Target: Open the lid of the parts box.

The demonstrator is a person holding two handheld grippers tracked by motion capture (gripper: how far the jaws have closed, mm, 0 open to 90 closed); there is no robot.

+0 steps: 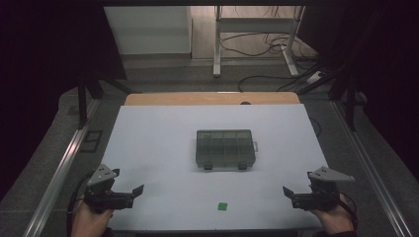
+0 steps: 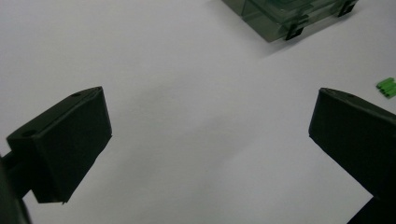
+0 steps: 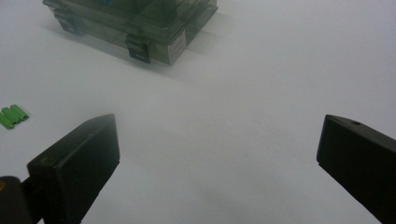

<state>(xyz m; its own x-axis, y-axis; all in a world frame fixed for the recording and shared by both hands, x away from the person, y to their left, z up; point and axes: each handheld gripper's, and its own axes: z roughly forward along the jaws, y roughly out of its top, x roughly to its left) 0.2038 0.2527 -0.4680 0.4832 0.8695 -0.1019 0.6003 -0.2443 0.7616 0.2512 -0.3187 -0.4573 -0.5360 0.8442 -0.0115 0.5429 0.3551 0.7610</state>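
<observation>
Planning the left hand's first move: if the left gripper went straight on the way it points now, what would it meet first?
Probably nothing soon: between the open left gripper jaws lies bare white table. The closed box sits off-line; the green piece too.

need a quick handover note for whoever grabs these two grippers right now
Left gripper: open, holding nothing, at the near left of the table.
Right gripper: open, holding nothing, at the near right.
Compartment box: at the middle of the table, lid down, both front latches look closed.
Small green part: loose near the front edge, between the grippers.
Done: nothing handled.
Left: probably unlatch the box and put the green part inside.
</observation>
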